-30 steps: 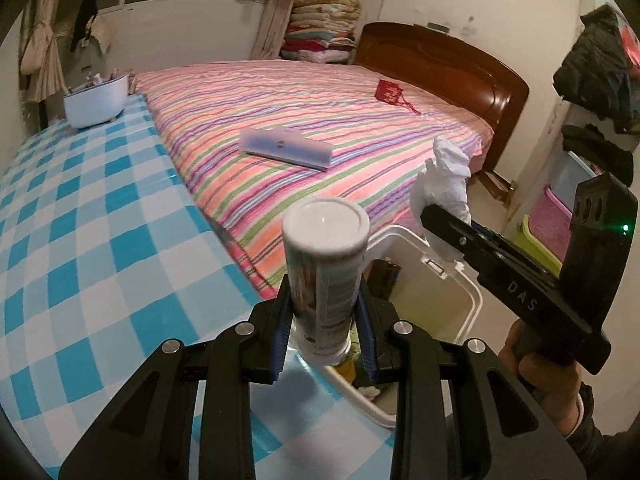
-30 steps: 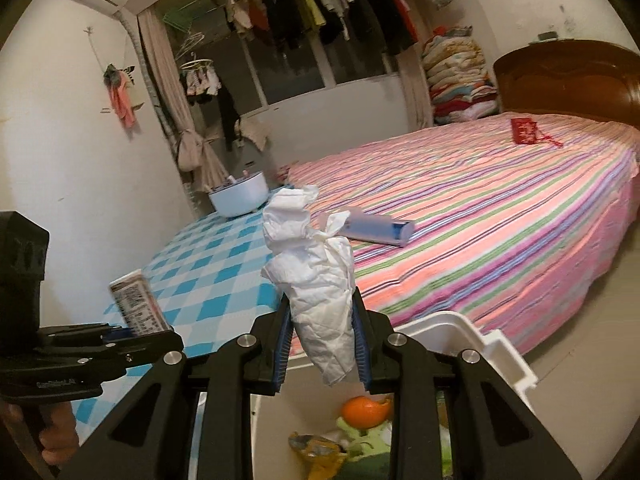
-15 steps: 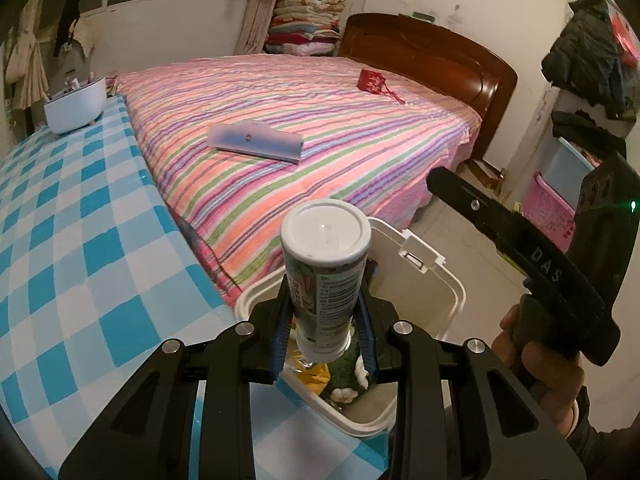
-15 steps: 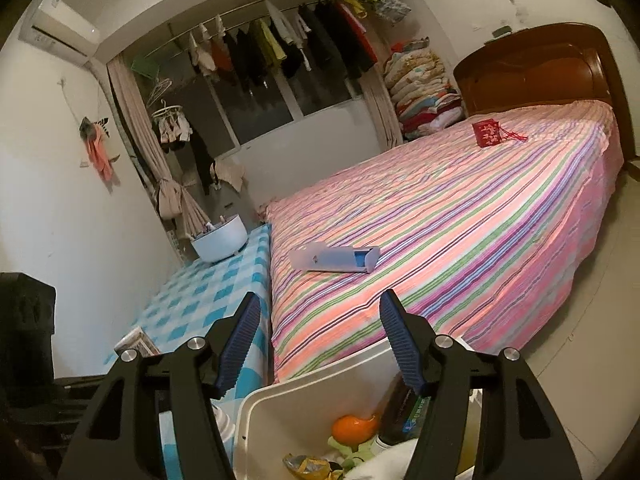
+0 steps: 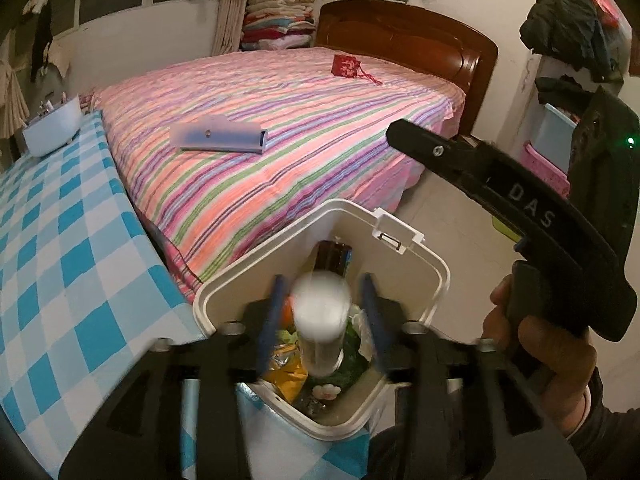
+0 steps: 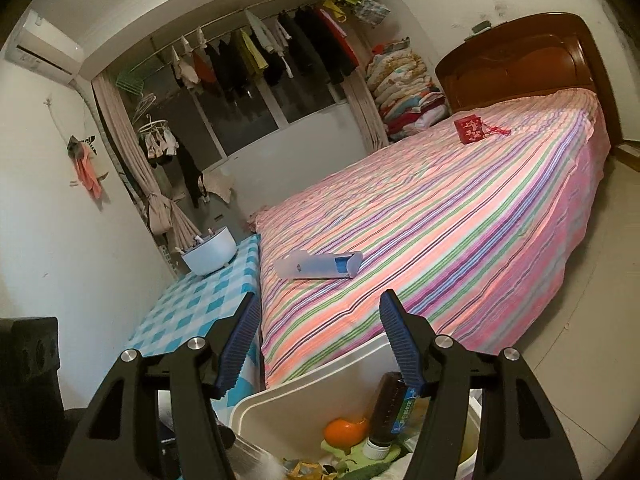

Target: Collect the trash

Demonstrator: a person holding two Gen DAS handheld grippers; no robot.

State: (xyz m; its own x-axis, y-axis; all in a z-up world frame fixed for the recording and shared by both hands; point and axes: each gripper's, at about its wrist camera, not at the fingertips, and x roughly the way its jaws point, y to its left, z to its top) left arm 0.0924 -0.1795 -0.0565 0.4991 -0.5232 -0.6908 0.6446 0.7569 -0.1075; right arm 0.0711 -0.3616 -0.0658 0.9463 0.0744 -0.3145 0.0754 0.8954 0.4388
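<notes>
A white trash bin [image 5: 434, 276] stands on the floor between the checked table and the bed, with several pieces of trash inside. My left gripper [image 5: 322, 316] is over the bin with its jaws spread, blurred by motion. A white-capped cylindrical can [image 5: 320, 320] is between the jaws, clear of both pads, dropping into the bin. My right gripper [image 6: 316, 344] is open and empty above the bin [image 6: 320, 380]; it also shows in the left wrist view [image 5: 500, 184]. Inside the bin I see an orange [image 6: 346, 432] and a dark bottle [image 6: 386, 404].
A table with a blue checked cloth [image 5: 52, 240] is on the left, with a pale bowl [image 5: 52, 130] at its far end. A striped bed [image 5: 280, 128] holds a blue flat case [image 5: 220, 136] and a red pouch [image 5: 348, 66]. Bare floor lies to the right.
My left gripper has moved over the bin and opened, letting go of the can. My right gripper dropped the white crumpled paper into the bin and stays open.
</notes>
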